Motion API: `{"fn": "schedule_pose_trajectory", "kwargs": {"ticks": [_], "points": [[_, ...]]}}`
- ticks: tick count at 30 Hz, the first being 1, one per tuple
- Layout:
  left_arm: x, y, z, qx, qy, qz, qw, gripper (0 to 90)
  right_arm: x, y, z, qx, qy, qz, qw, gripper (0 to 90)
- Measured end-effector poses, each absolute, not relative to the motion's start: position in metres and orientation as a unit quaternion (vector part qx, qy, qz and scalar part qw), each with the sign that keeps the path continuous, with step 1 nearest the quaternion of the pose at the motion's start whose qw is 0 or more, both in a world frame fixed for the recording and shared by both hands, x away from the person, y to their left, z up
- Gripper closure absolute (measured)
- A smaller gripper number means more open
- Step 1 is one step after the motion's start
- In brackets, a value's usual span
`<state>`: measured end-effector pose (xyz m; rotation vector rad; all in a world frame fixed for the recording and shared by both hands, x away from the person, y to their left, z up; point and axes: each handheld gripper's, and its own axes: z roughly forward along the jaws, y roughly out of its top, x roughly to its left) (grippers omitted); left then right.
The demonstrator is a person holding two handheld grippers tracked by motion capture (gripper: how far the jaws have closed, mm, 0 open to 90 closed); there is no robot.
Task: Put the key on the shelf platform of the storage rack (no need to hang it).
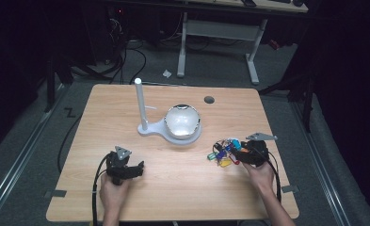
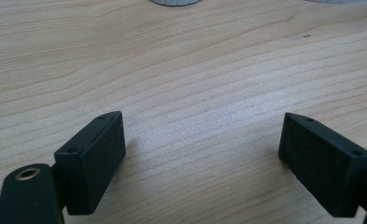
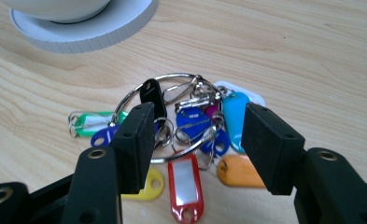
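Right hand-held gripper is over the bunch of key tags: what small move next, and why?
Probably lower the right hand-held gripper a little and close on the large metal ring. Its jaws stand open astride the key tags, pressing on nothing, and the bunch lies flat on the table.

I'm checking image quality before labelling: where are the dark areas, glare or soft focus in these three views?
High view: the room around the table is nearly black, and the bowl carries a bright glare. Left gripper view: evenly lit wood, fingers slightly soft. Right gripper view: key tags fairly sharp, with the near fingers blurred.
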<state>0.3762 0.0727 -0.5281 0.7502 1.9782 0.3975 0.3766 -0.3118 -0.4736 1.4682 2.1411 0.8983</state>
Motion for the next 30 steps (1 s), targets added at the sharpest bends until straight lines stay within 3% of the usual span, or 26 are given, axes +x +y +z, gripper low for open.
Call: {"fn": "schedule_pose_trajectory", "kwargs": {"ticks": [16,30], "points": [[0.376,0.073,-0.528,0.306,0.809,0.162,0.475,15.1,0.416,-0.306,-0.492,0.537,0.775,0.29,0.167,35.0],[0.376,0.073,-0.528,0.306,0.809,0.162,0.474,15.1,0.424,-0.299,-0.5,0.536,0.779,0.286,0.153,28.3]]}}
